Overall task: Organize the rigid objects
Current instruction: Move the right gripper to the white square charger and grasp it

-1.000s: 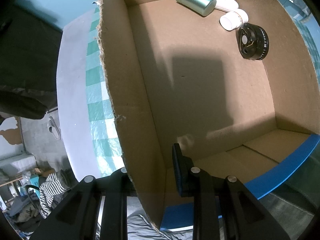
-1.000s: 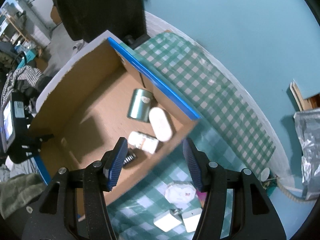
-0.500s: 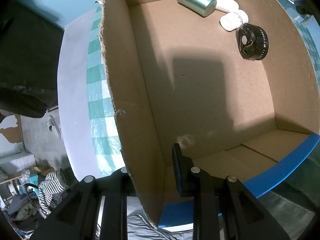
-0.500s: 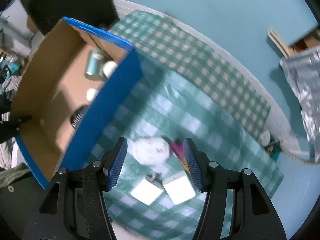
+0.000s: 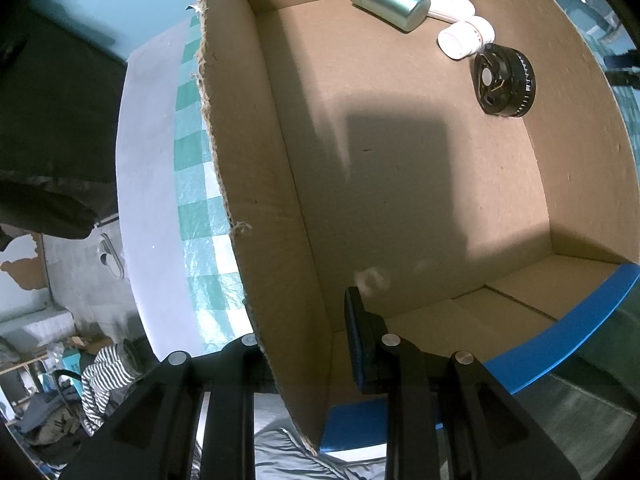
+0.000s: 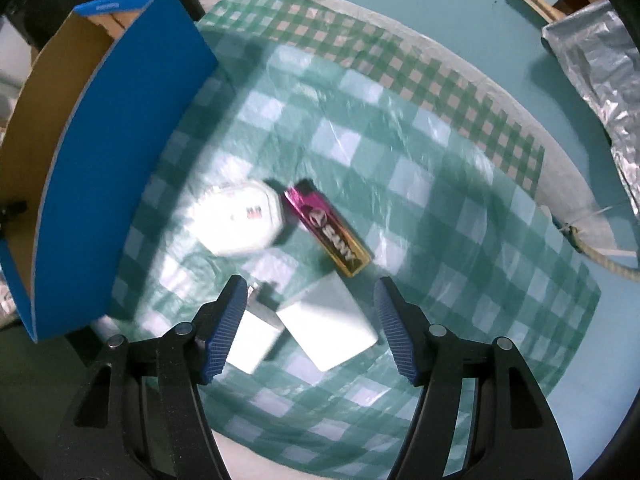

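My left gripper (image 5: 308, 332) is shut on the near wall of the cardboard box (image 5: 256, 160), one finger inside and one outside. Inside the box lie a green metal can (image 5: 388, 0), a white oval case (image 5: 444, 4), a white bottle (image 5: 466, 38) and a black round fan (image 5: 502, 80). My right gripper (image 6: 308, 312) is open and empty above the checked cloth. Under it lie a white square block (image 6: 332, 324) and a white charger (image 6: 252, 336). Farther off lie a white octagonal box (image 6: 240, 220) and a pink-gold pack (image 6: 328, 232).
The box with its blue outside (image 6: 108, 152) stands left of the loose objects in the right wrist view. The green checked cloth (image 6: 460, 208) covers a round white table (image 6: 516, 104). A crumpled foil sheet (image 6: 600, 72) hangs at the right. A rope (image 6: 604, 260) lies at the table's edge.
My right gripper has swung from over the box to the right and down over the loose objects on the cloth. My left gripper has kept its hold on the box wall.
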Action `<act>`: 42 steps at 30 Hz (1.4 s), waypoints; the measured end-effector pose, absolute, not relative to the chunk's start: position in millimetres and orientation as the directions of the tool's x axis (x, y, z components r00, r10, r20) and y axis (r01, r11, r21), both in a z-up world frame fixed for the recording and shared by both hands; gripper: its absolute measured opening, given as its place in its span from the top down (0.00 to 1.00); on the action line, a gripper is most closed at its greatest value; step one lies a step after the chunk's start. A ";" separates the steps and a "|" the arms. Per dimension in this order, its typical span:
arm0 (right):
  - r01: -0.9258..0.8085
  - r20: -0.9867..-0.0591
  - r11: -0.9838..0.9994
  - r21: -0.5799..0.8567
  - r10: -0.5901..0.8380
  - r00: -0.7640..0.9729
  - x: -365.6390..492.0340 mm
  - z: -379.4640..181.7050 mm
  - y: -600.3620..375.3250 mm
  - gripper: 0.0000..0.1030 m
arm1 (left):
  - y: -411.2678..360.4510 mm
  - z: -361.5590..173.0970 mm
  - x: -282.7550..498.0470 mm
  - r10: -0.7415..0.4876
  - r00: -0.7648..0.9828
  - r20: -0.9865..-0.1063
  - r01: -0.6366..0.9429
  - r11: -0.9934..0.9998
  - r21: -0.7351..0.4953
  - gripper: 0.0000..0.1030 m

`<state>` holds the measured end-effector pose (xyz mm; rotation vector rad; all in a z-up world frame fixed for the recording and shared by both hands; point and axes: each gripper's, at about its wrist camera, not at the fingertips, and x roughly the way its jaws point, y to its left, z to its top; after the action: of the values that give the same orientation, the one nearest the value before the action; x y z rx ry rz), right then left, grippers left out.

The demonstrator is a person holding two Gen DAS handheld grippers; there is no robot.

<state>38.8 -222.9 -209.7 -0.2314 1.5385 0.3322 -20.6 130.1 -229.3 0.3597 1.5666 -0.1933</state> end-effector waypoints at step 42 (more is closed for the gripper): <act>-0.242 -0.998 0.969 0.053 0.044 -0.045 28.1 -266.0 -236.9 0.49 | 131.3 -231.5 -19.8 0.113 -0.012 -0.994 0.319 0.942 0.104 0.77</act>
<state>28.1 -236.9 -266.0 -0.1550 1.6009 0.2321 -19.8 131.3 -231.5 0.3418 1.5838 -0.1677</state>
